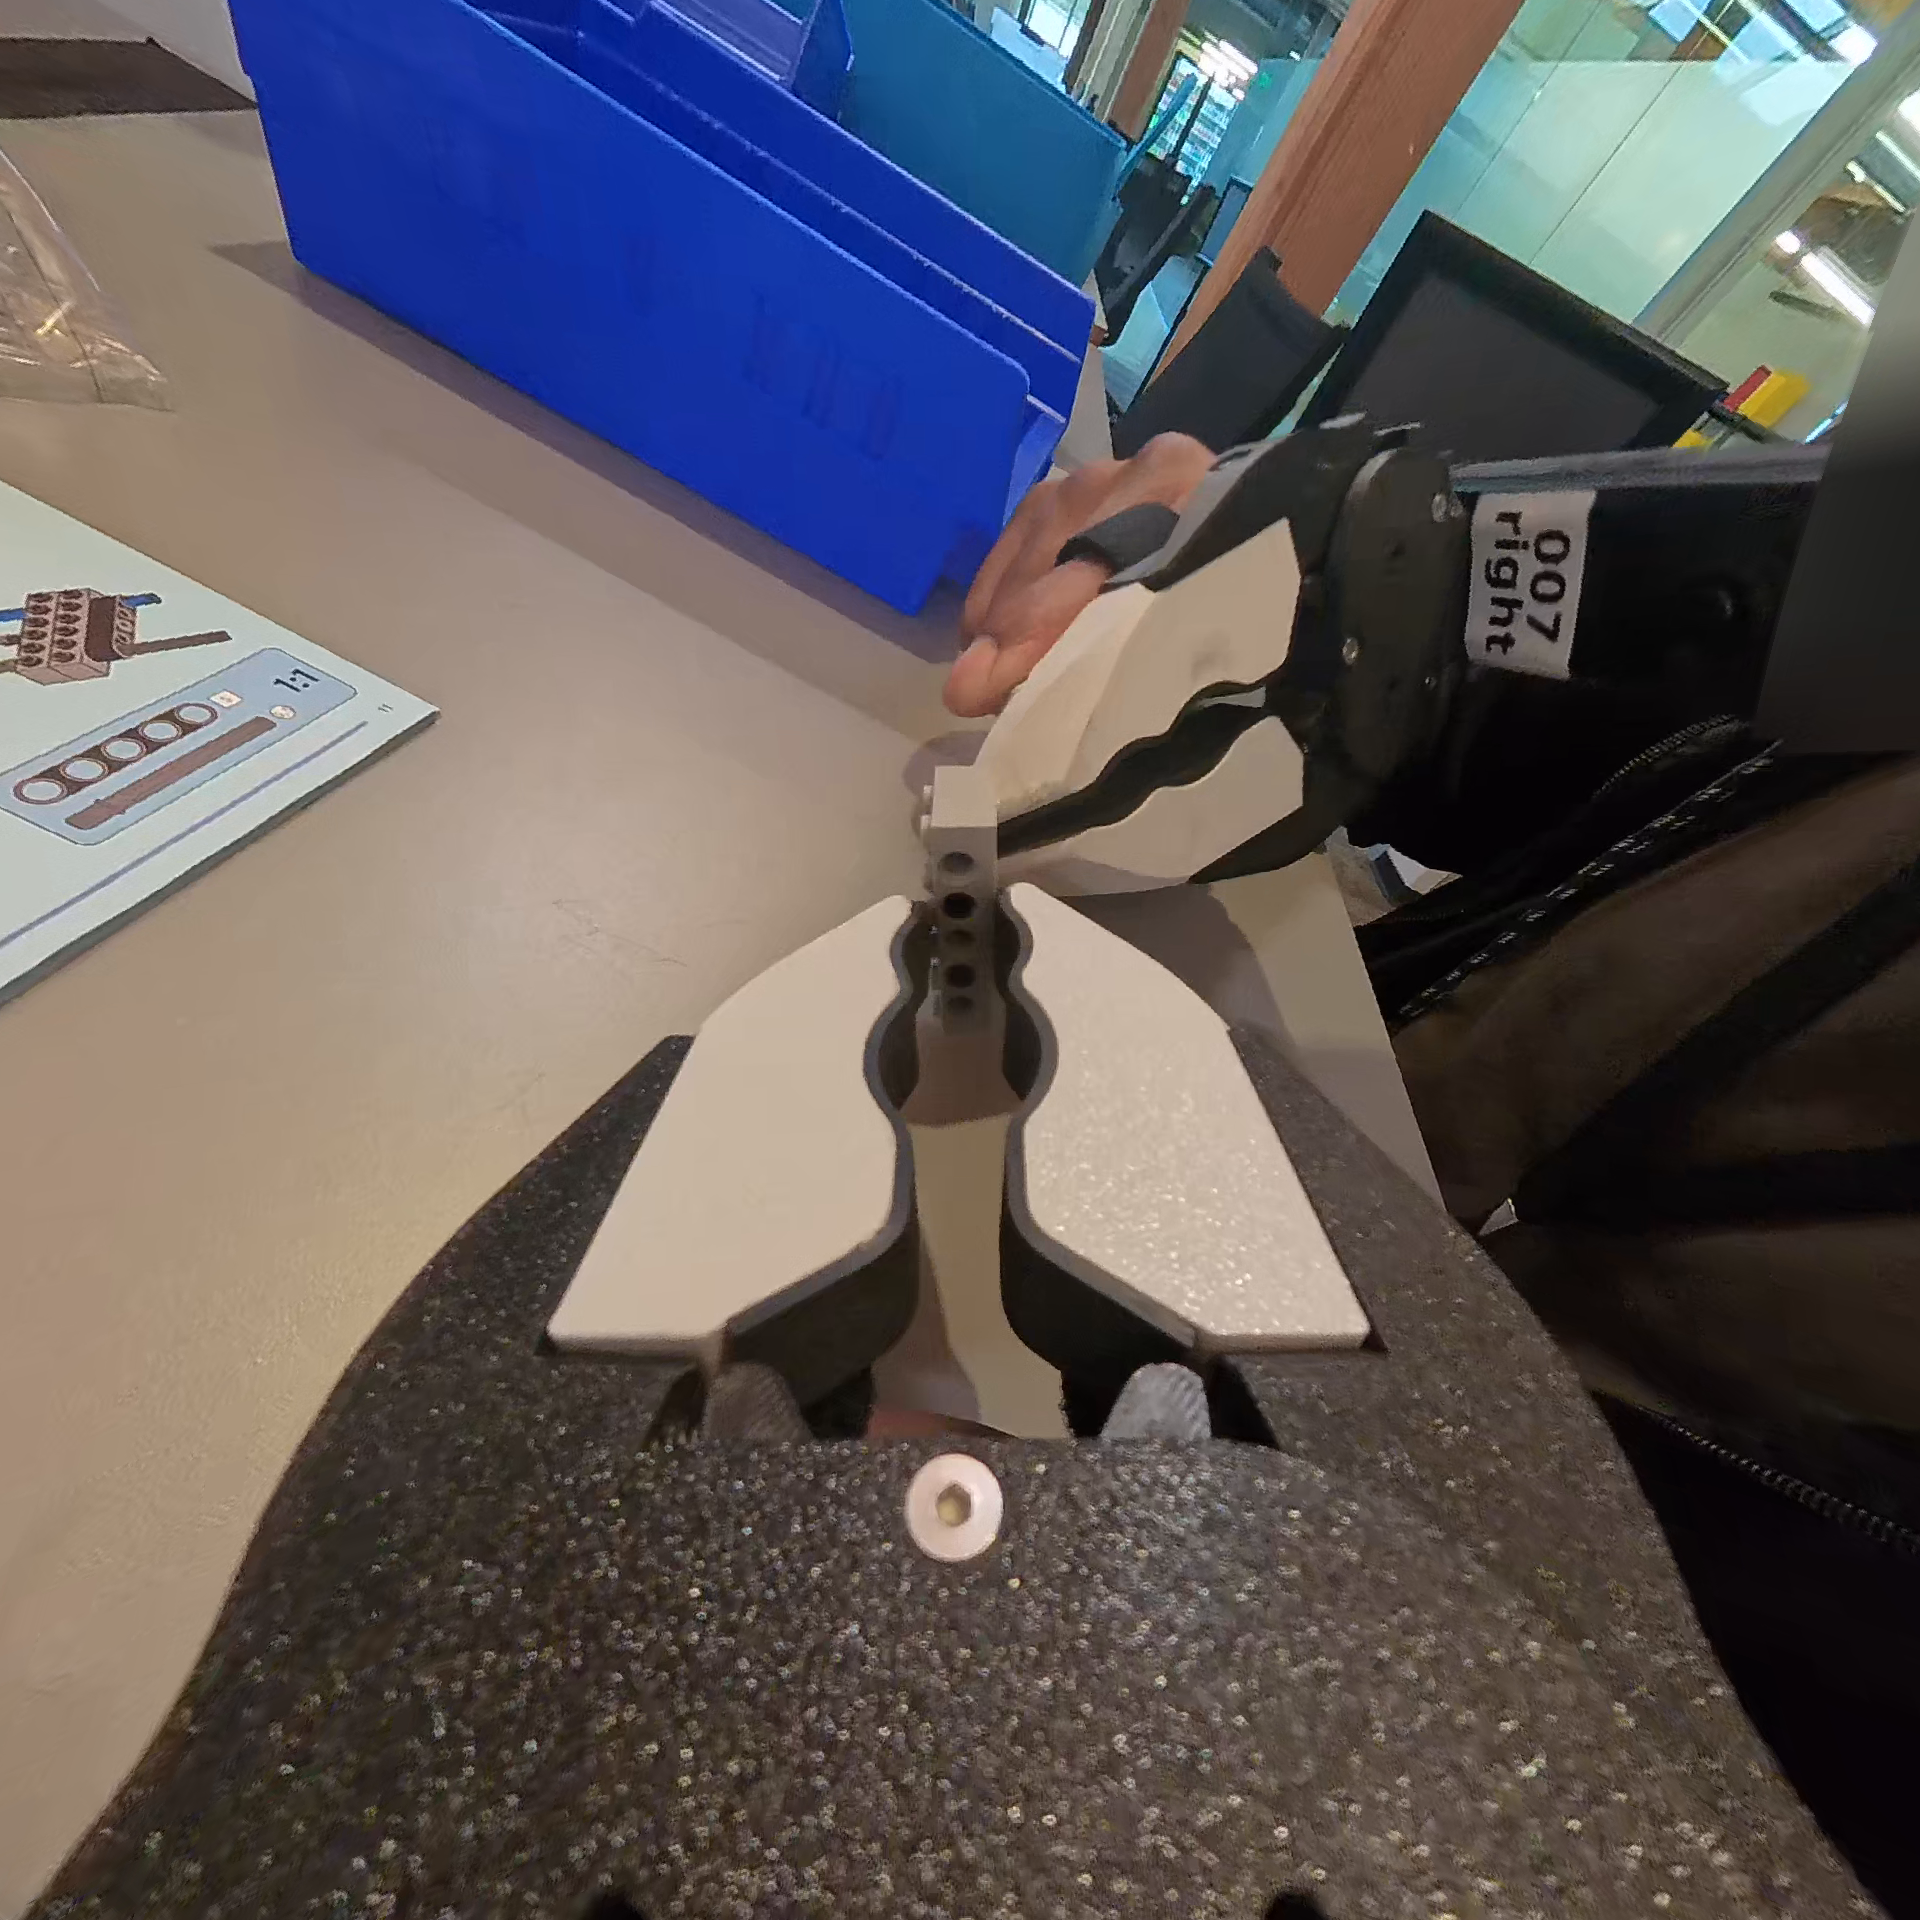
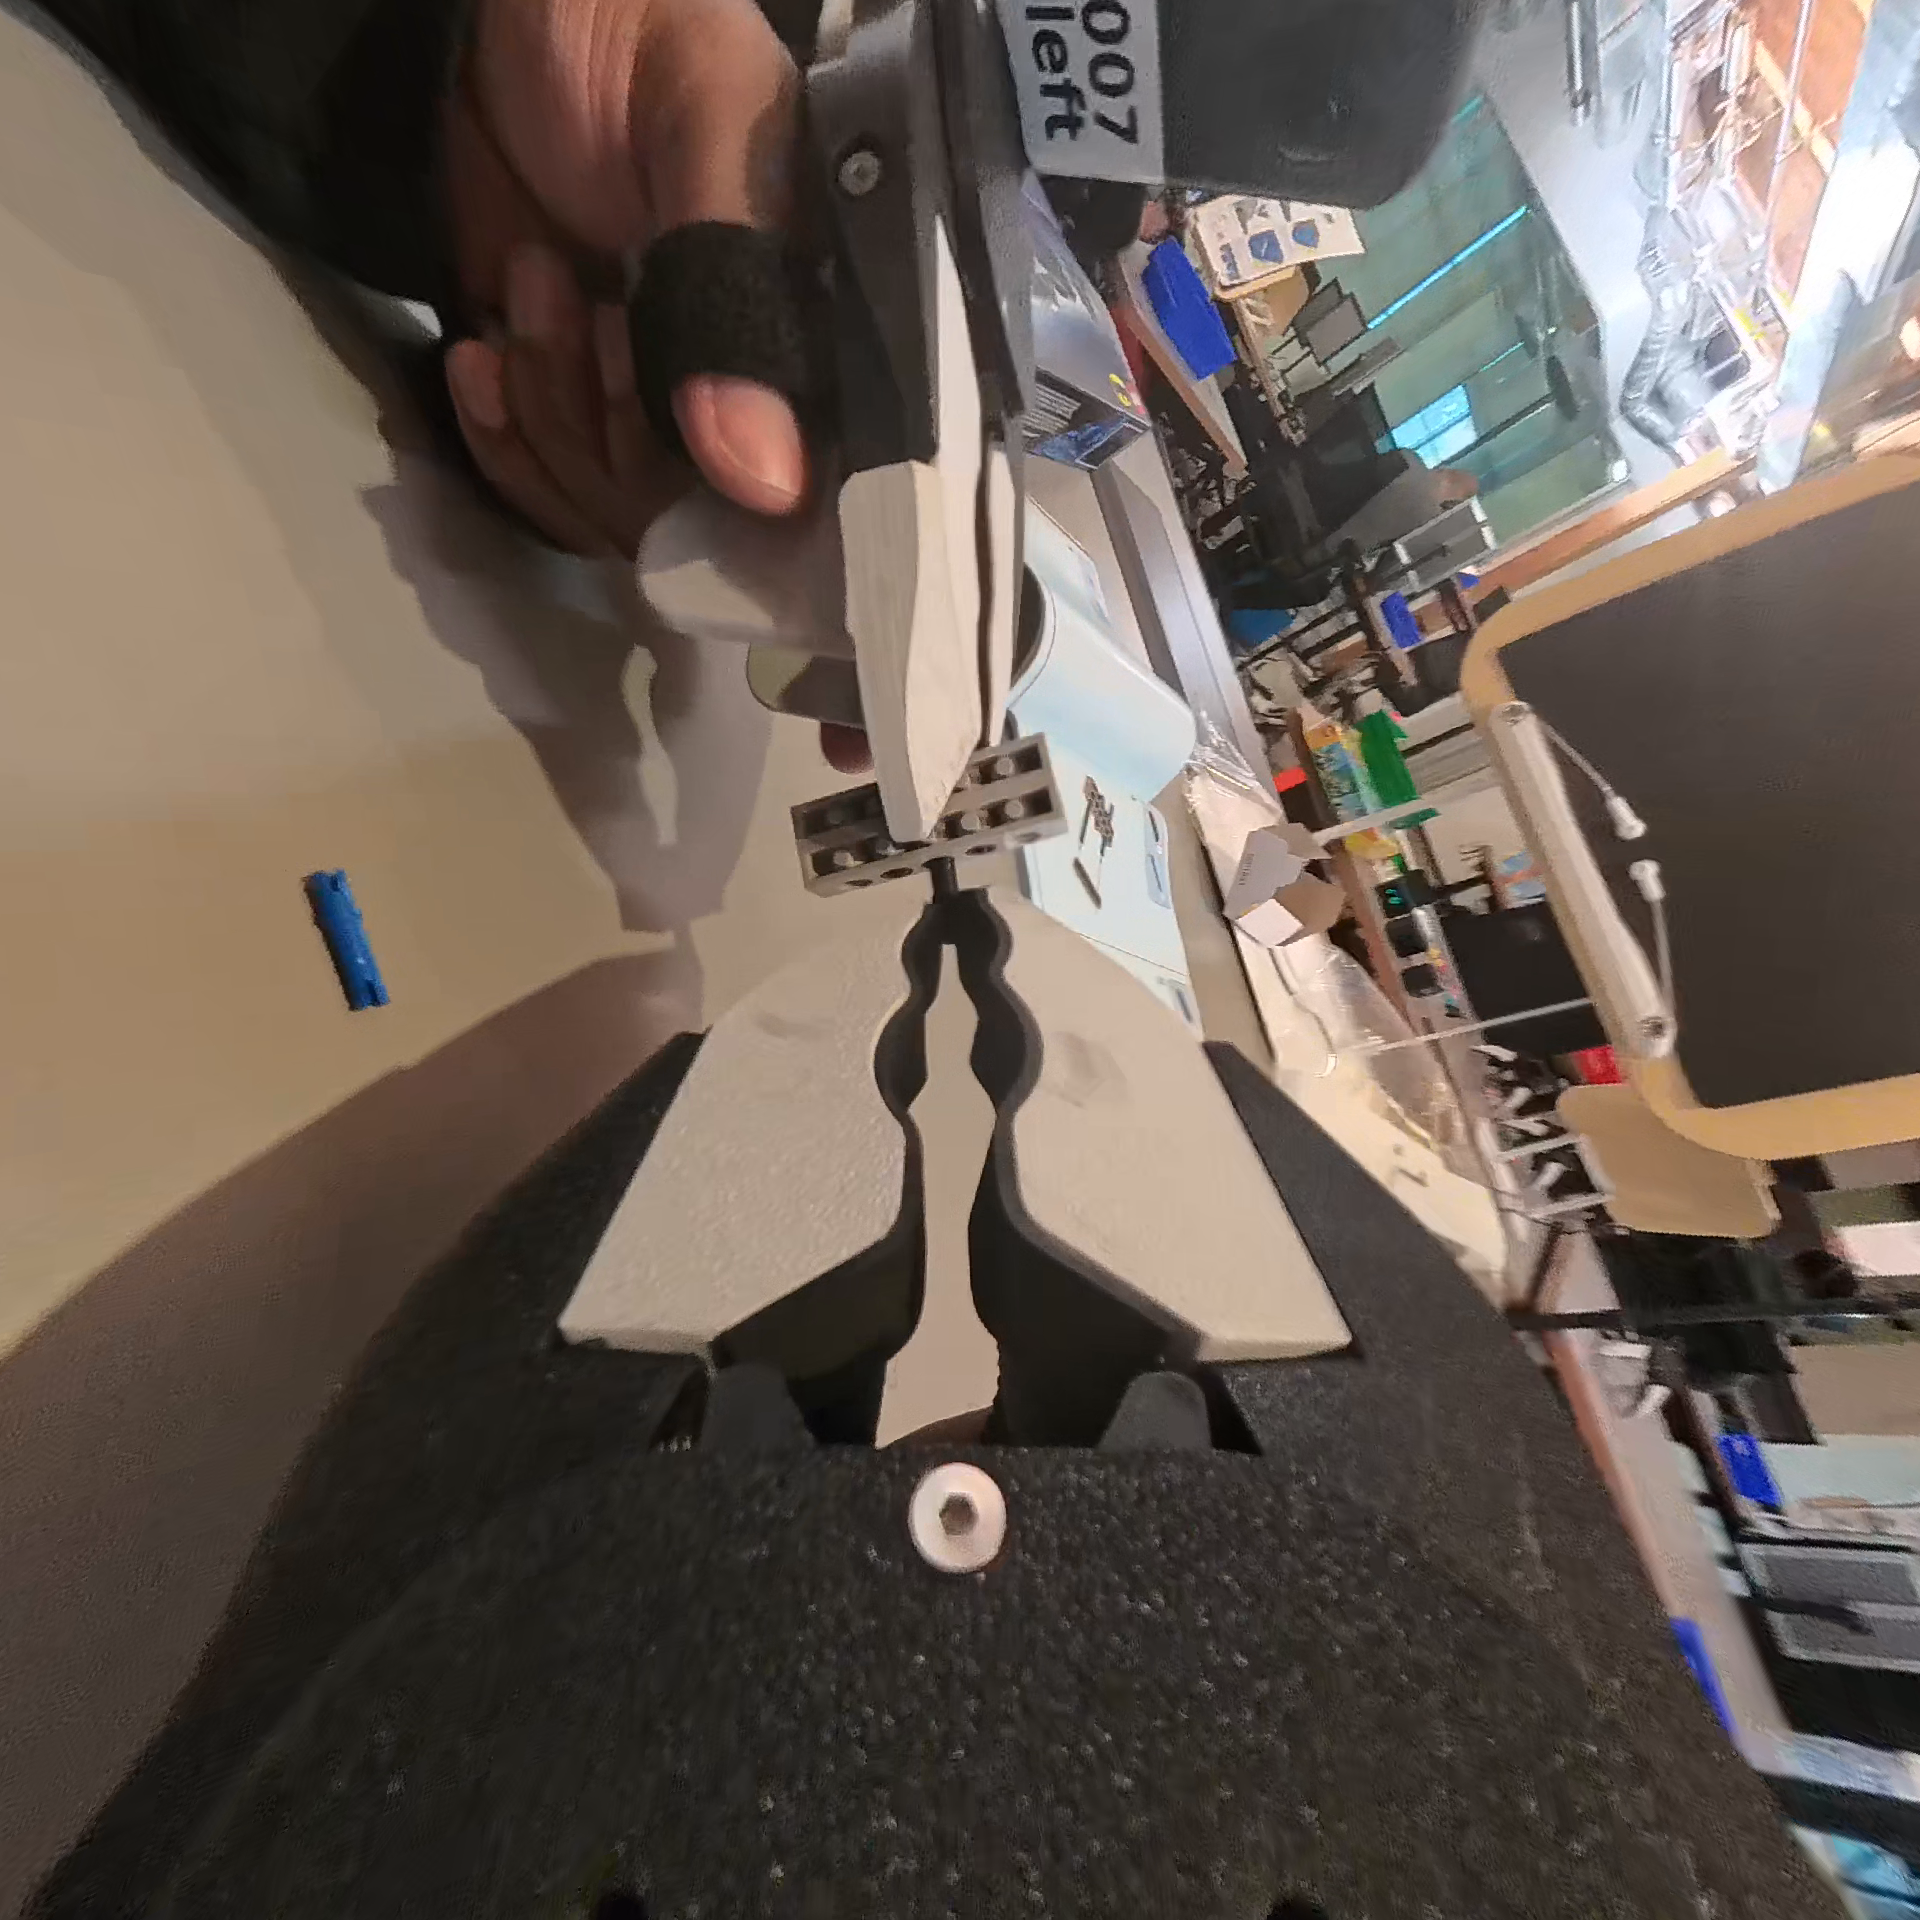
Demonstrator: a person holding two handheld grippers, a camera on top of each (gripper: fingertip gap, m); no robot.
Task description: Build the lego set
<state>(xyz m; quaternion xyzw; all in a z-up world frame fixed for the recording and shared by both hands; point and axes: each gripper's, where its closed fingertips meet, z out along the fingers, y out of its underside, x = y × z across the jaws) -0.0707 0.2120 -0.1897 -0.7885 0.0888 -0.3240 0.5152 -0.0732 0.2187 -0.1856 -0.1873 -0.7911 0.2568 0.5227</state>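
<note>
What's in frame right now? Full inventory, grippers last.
Grey studded brick with side holes: 1, grey, clamped in left gripper.
Black pin: 1, black, in right gripper's tips, its end at a brick hole.
Blue pin: 1, lying loose on table.
Blue bins: at least 2, far side of table.
Instruction sheet: 1, pale blue, flat on table.
Clear plastic bag: 1, table's left edge.
Table: 1, beige.
Left gripper: white fingers pressing the brick.
Right gripper: closed on the pin.
Hands: 2, one on each gripper.
</note>
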